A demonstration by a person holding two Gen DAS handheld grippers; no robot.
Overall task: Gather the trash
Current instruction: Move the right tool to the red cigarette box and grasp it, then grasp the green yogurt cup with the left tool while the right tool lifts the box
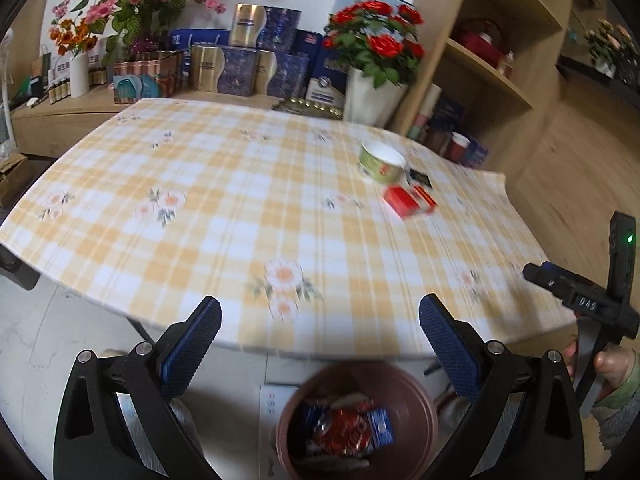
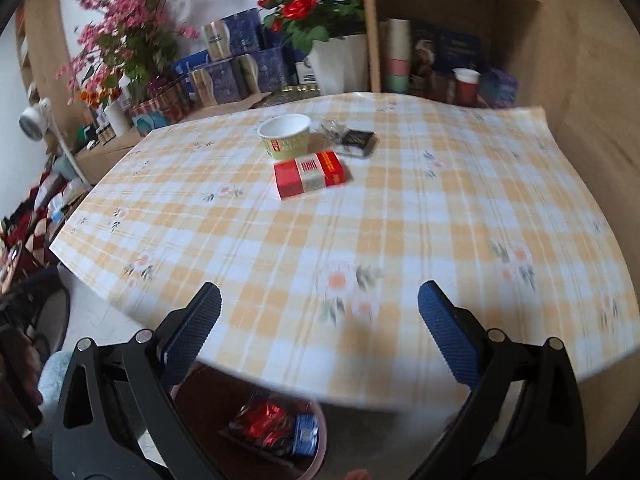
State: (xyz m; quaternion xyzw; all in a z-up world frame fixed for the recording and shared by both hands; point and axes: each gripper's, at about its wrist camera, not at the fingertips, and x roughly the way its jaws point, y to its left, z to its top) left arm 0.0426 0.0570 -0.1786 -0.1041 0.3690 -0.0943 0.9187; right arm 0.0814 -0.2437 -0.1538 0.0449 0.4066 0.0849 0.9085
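Both my grippers, left gripper (image 1: pixel 320 320) and right gripper (image 2: pixel 320 312), have jaws spread wide, nothing held, both above the near edge of the checked tablecloth (image 2: pixel 420 208). Trash on the table sits far side: a red-and-white carton (image 2: pixel 310 173) lying flat, a green paper cup (image 2: pixel 286 135) upright with white inside just behind it, and a dark wrapper (image 2: pixel 357 142) beside the cup. The brown bin (image 1: pixel 420 400) is on the floor below the table edge, holding crumpled red and blue wrappers (image 1: pixel 348 426).
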